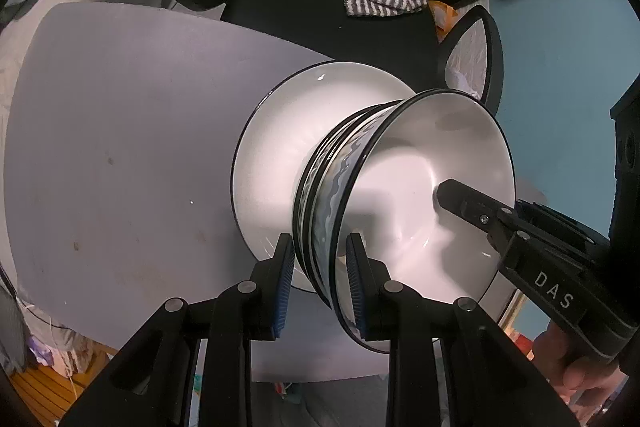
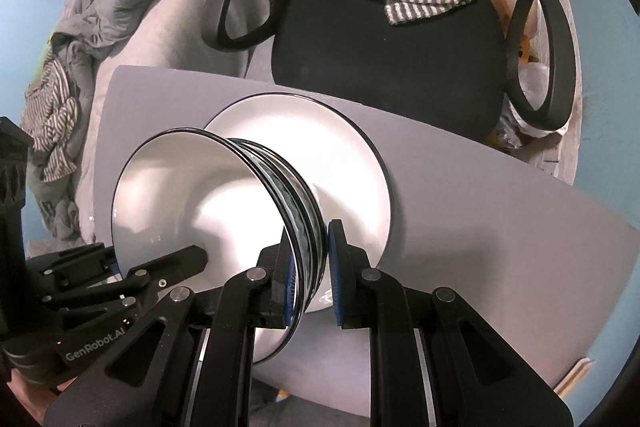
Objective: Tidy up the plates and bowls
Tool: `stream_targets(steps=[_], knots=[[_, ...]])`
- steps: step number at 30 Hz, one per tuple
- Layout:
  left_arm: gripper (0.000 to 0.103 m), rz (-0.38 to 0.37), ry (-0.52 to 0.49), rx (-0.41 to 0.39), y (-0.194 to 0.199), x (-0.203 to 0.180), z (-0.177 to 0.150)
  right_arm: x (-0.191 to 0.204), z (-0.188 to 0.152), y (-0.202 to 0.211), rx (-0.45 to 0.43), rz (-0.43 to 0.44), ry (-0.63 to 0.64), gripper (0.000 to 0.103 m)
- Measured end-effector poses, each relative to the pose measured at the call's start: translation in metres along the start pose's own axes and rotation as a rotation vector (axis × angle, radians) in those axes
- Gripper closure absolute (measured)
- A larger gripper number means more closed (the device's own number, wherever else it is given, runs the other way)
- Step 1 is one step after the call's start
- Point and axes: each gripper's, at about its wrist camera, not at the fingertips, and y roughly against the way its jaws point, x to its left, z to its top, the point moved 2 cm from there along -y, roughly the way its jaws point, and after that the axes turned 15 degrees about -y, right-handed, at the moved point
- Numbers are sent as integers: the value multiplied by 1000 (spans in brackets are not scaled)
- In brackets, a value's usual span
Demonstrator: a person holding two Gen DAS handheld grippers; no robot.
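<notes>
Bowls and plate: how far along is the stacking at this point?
Done: the bowls are nested into one stack, over the white plate on the grey table. In hand: the left gripper and right gripper each straddle the stack's rim from opposite sides, jaws not visibly clamped. Whether the stack rests on the plate cannot be told. Left: seating it and letting go; no other dishes show.

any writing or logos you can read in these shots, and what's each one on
"DAS" – white letters on the black body of the right gripper, seen from the left wrist camera.
"GenRobot.AI" – pale letters on the black body of the left gripper, seen from the right wrist camera.
No other text shows; the bowls, plate and table carry none.
</notes>
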Motion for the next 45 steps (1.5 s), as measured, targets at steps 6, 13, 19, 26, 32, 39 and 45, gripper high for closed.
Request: stream_targets(steps=[6, 13, 19, 26, 32, 39, 45], knots=[[78, 28, -2, 3, -5, 1, -4, 2, -3, -10, 18, -6, -3, 88], [78, 37, 4, -34, -1, 3, -5, 1, -7, -17, 20, -8, 1, 88], [78, 35, 10, -40, -3, 4, -6, 3, -8, -16, -1, -8, 11, 88], [77, 18, 29, -91, -1, 7, -15, 4, -11, -16, 12, 31, -9, 71], [62, 53, 28, -136, 11, 12, -26, 5, -17, -5, -58, -10, -12, 49], [46, 107, 25, -214, 38, 13, -49, -5, -27, 22, -198, -95, -20, 46], [38, 169, -7, -287, 69, -2, -68, -7, -39, 47, -277, -119, -11, 44]])
